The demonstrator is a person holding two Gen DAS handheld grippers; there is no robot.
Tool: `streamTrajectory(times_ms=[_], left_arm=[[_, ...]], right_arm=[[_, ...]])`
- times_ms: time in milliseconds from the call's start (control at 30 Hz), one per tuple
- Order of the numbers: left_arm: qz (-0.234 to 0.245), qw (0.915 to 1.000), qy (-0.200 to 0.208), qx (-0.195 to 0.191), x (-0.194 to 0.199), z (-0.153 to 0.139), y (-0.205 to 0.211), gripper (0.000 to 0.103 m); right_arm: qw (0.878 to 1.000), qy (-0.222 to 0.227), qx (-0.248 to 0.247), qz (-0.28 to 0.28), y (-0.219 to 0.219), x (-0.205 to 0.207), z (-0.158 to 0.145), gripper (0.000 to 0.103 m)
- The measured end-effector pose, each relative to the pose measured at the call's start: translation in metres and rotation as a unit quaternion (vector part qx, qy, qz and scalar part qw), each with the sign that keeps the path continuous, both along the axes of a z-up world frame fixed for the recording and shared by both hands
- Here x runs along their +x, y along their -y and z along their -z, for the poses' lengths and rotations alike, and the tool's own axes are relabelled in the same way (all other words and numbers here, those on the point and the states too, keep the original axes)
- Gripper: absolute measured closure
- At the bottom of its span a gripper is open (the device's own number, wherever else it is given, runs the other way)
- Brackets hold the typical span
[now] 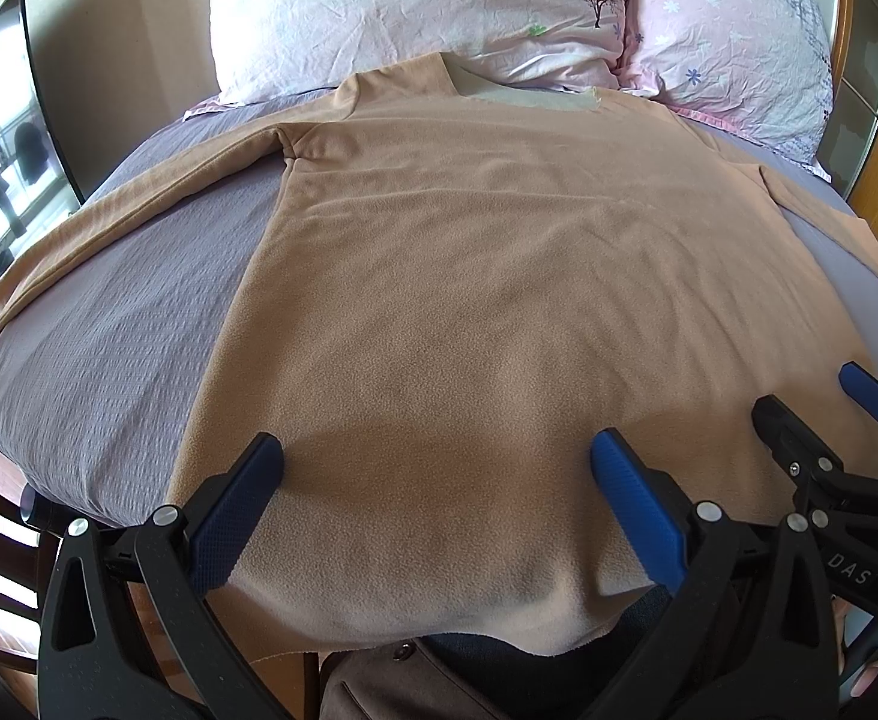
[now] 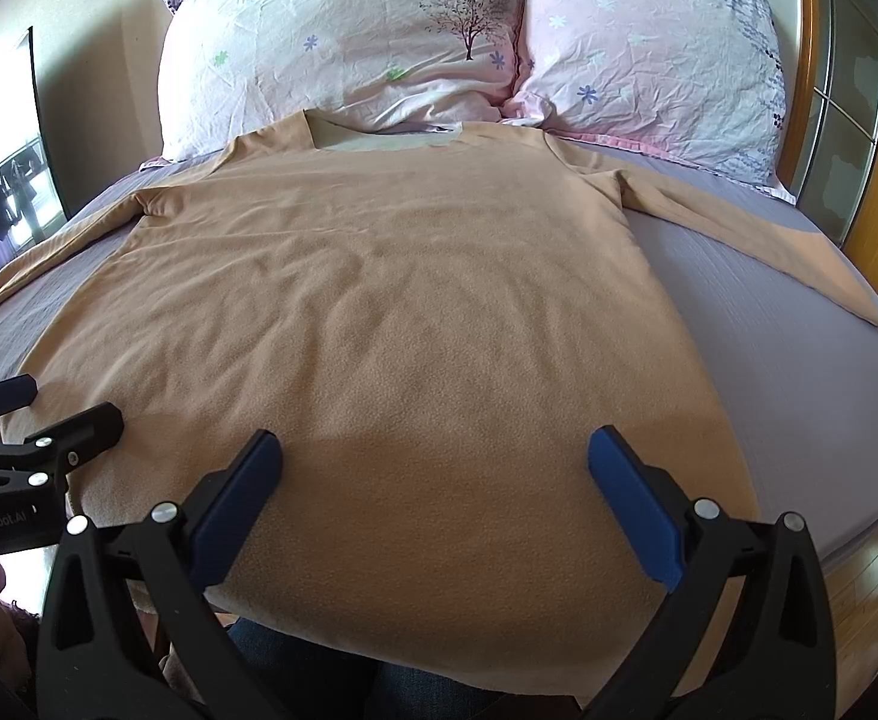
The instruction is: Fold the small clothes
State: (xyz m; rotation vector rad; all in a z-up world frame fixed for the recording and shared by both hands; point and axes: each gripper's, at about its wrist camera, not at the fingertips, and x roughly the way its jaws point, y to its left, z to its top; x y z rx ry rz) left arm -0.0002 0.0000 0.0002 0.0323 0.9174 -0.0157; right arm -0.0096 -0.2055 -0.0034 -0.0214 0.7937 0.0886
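Note:
A tan long-sleeved fleece top lies flat on the bed, neck toward the pillows, both sleeves spread out to the sides; it also shows in the right wrist view. Its hem hangs over the near bed edge. My left gripper is open and empty, hovering over the hem's left part. My right gripper is open and empty over the hem's right part. The right gripper also shows at the right of the left wrist view, and the left gripper at the left of the right wrist view.
The bed has a lilac textured sheet. Two pink flowered pillows lean at the head. A wooden frame with glass panels stands on the right. A mirror stands on the left.

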Motion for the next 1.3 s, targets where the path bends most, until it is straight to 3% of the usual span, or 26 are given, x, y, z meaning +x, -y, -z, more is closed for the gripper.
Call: streamTrajectory(times_ms=[1300], left_arm=[[0.0, 1.0, 0.003, 0.0, 0.001, -0.0004, -0.0001, 0.001]], right_arm=[[1.0, 0.008, 0.001, 0.001, 0.0088, -0.0014, -0.0024, 0.002]])
